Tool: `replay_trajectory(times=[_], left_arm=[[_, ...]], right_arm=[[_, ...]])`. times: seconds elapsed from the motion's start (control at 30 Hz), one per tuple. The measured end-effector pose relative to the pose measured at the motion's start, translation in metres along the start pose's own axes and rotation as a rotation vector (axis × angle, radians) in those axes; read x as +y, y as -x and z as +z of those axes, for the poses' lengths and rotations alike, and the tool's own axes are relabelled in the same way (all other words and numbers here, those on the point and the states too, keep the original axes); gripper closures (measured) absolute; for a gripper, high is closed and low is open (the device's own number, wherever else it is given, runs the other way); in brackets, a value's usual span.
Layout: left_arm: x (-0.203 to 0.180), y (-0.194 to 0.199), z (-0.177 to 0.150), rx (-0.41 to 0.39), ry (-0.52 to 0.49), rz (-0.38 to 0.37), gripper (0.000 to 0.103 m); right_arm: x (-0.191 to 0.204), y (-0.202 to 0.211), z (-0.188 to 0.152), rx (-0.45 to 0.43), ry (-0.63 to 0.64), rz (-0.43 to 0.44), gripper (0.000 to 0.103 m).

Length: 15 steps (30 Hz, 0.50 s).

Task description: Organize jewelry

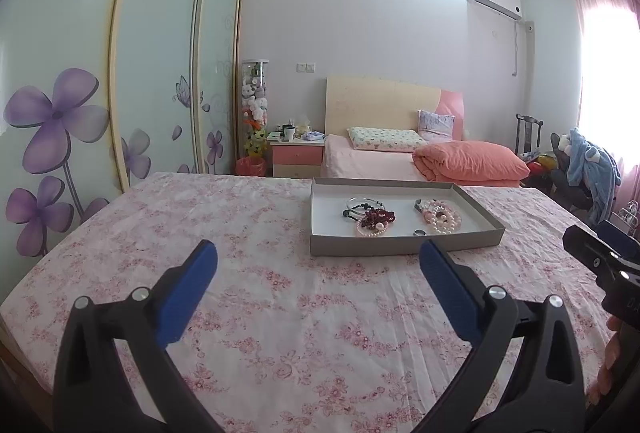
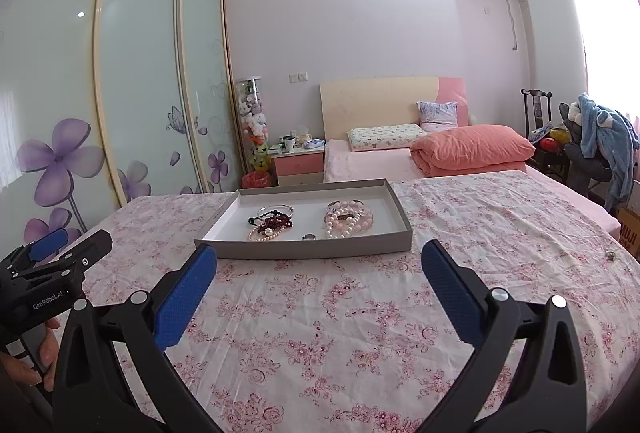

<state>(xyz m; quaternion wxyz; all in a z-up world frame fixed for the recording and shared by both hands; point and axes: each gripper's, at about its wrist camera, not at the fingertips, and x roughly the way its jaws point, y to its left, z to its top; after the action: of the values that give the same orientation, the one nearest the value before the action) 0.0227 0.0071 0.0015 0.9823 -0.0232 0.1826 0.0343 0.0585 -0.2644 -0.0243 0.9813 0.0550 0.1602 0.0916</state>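
A shallow grey tray (image 1: 400, 245) (image 2: 304, 251) with a white inside lies on a table covered with a pink floral cloth. In it are two heaps of jewelry: a dark red bead string with a silver bangle and pearl bracelet (image 1: 370, 219) (image 2: 272, 223), and a heap of pink and white pearl bracelets (image 1: 440, 217) (image 2: 348, 219). A small silver ring (image 1: 419, 232) (image 2: 309, 236) lies near the tray's front wall. My left gripper (image 1: 318, 257) is open and empty, short of the tray. My right gripper (image 2: 320, 261) is open and empty, just short of the tray's front wall.
The floral cloth (image 1: 280, 313) covers the whole table. A small dark object (image 2: 611, 255) lies on the cloth at the far right. Behind the table are a pink bed (image 1: 372, 161), a nightstand (image 1: 298, 153) and a sliding-door wardrobe (image 1: 160, 73).
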Motion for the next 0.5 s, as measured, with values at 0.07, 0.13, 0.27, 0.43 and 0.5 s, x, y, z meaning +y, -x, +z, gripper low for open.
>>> replay_trajectory(times=[0.07, 0.13, 0.27, 0.43, 0.5], left_arm=[[-0.0007, 0.0007, 0.0, -0.003, -0.003, 0.002, 0.004], [-0.0011, 0.0007, 0.0001, -0.003, -0.005, 0.001, 0.004], [-0.002, -0.0001, -0.0003, 0.001, -0.008, 0.005, 0.004], [-0.0033, -0.0008, -0.0006, 0.002, -0.011, 0.0, 0.004], [-0.0035, -0.0018, -0.0008, 0.003, -0.014, -0.002, 0.004]], right_arm=[[-0.001, 0.0009, -0.0004, -0.001, -0.002, -0.001, 0.002], [-0.0006, 0.0013, -0.0008, -0.002, -0.004, -0.001, 0.002], [-0.0005, 0.0012, -0.0011, 0.001, -0.003, 0.001, 0.002], [0.0, 0.0, -0.0018, 0.009, -0.007, 0.006, 0.002], [-0.0001, 0.0001, -0.0018, 0.009, -0.008, 0.006, 0.002]])
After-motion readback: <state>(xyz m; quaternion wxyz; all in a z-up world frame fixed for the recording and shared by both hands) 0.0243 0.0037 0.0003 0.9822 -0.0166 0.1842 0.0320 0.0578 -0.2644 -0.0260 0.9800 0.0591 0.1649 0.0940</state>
